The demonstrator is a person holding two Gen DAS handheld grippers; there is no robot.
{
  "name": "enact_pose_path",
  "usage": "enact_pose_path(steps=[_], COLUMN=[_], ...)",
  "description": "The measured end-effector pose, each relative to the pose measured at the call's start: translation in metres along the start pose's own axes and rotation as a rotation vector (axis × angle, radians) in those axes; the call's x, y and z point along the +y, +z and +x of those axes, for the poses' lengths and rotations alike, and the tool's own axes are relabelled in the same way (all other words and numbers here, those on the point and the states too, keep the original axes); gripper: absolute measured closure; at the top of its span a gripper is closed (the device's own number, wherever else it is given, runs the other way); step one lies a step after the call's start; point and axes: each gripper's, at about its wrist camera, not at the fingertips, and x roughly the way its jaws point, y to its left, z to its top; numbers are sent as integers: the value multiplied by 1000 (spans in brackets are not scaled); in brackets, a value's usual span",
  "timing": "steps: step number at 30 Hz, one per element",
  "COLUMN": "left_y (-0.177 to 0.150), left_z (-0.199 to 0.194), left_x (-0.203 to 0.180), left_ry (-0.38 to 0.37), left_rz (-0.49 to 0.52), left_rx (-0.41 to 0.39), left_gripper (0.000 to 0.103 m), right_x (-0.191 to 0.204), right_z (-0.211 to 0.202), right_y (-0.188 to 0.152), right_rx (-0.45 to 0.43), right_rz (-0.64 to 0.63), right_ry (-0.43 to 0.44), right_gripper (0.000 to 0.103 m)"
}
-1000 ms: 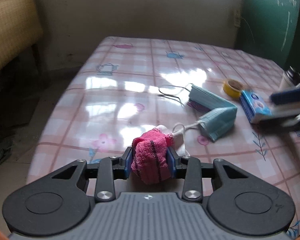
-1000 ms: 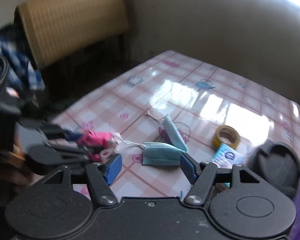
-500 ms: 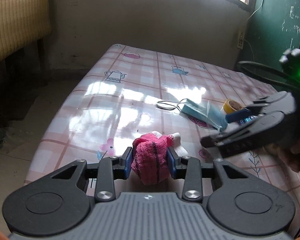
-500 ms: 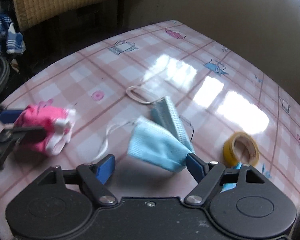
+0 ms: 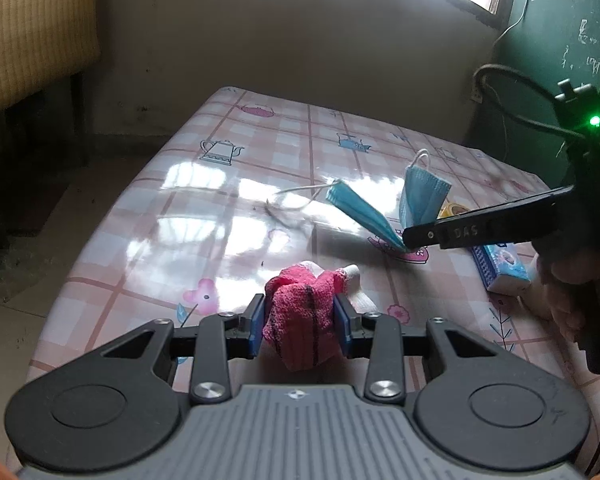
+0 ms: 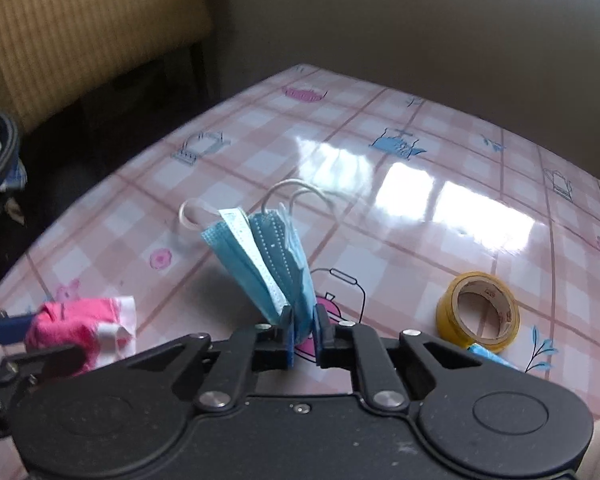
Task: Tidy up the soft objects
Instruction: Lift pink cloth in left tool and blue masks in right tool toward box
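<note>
Now both soft items are gripped above the desk (image 6: 440, 208).
Pink cloth (image 5: 302, 312) is pinched by the left tool (image 5: 299, 326); blue masks (image 6: 268, 256), just clamped, by the right tool (image 6: 303, 334).

We have brought our right gripper (image 6: 304, 334) down and in over the worktop (image 6: 400, 200), and its jaws, wide apart half a second ago, have just snapped closed on the blue face masks (image 6: 268, 256). The masks, which lay flat and slightly apart on the cloth, are now bunched together at one end between the pads and lifted, fanning upward with their ear loops trailing. From our left wrist view the right gripper (image 5: 406, 238) has moved in from the right edge towards the middle.
</note>
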Motion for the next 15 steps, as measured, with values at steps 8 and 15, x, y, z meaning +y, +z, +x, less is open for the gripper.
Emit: enact_pose_path(steps=[8, 15], left_y=[10, 24], left_z=[-5, -12], left_x=[-2, -28], left_ry=[12, 32], left_rz=[-43, 2], left_rx=[-28, -55], left_gripper=[70, 80], right_x=[1, -5], right_z=[-51, -106], right_y=[0, -4], right_rx=[-78, -155], right_rz=[53, 80], right_ry=[10, -24], right_gripper=[92, 92])
